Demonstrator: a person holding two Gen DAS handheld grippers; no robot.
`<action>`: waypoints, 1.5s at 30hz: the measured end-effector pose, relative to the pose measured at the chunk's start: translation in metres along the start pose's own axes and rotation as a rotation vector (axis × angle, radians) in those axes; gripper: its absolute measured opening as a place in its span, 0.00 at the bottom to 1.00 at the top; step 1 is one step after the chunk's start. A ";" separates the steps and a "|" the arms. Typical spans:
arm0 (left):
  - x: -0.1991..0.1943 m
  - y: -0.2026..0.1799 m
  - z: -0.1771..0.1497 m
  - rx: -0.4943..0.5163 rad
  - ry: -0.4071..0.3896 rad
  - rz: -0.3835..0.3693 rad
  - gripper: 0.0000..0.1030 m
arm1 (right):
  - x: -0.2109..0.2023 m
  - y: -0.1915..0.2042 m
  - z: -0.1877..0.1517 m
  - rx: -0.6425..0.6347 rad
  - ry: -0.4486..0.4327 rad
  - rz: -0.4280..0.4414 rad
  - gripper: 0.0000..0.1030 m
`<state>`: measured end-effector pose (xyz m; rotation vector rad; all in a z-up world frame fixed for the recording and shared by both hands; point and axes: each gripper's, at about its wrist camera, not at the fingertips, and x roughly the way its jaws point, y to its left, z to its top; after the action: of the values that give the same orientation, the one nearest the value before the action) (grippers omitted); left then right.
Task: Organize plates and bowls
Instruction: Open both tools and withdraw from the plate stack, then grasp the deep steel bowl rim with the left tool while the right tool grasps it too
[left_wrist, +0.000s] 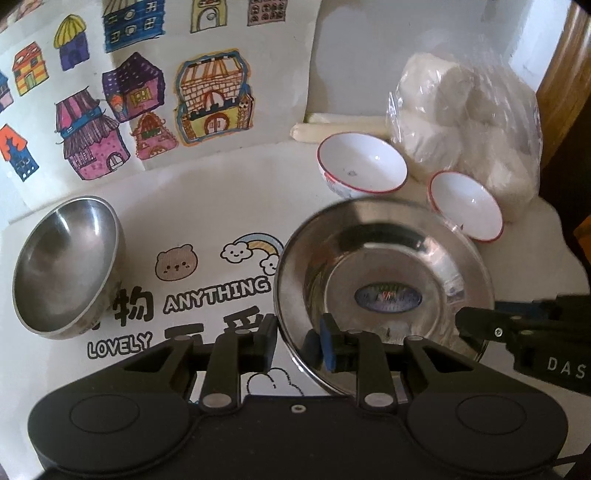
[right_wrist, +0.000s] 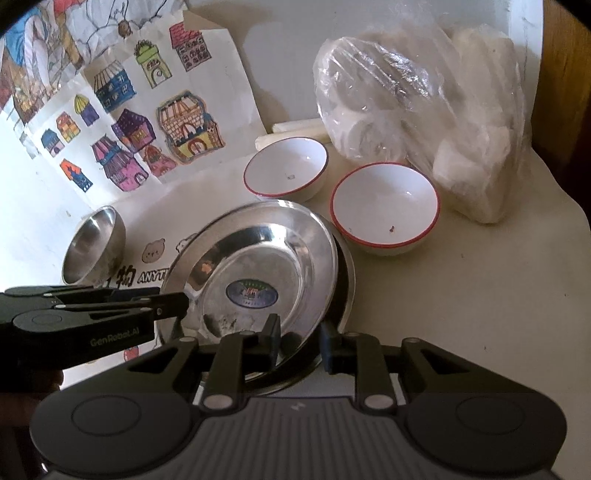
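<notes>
A shiny steel plate (left_wrist: 384, 258) (right_wrist: 258, 258) with an oval sticker lies tilted over a second steel plate (right_wrist: 349, 284), of which only the right rim shows. My left gripper (left_wrist: 299, 345) (right_wrist: 183, 304) is shut on the top plate's left rim, one finger inside and one outside. On the near right rim my right gripper (right_wrist: 301, 341) (left_wrist: 461, 321) is shut the same way. A steel bowl (left_wrist: 62, 266) (right_wrist: 92, 243) sits apart to the left. Behind the plates stand two white bowls with red rims (left_wrist: 364, 166) (left_wrist: 465, 206) (right_wrist: 286, 171) (right_wrist: 384, 203).
A clear plastic bag of white buns (left_wrist: 469, 122) (right_wrist: 424, 110) fills the back right corner. A sheet with coloured house drawings (left_wrist: 147, 92) leans on the wall, with a rolled paper (left_wrist: 340, 131) at its foot. The table's edge (right_wrist: 569, 206) curves away at the right.
</notes>
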<state>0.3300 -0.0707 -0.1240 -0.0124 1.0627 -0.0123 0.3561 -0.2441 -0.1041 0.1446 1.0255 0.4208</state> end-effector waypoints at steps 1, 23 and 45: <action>0.000 0.000 0.000 0.005 -0.002 0.002 0.26 | 0.000 0.001 0.000 -0.009 0.002 -0.007 0.24; -0.014 0.021 0.001 -0.064 -0.037 -0.001 0.75 | -0.012 0.006 -0.005 -0.012 0.002 -0.077 0.60; -0.077 0.152 -0.007 -0.212 -0.227 0.162 0.99 | -0.004 0.108 0.003 -0.135 -0.060 0.028 1.00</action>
<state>0.2871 0.0822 -0.0620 -0.1172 0.8314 0.2430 0.3271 -0.1469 -0.0657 0.0502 0.9335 0.5067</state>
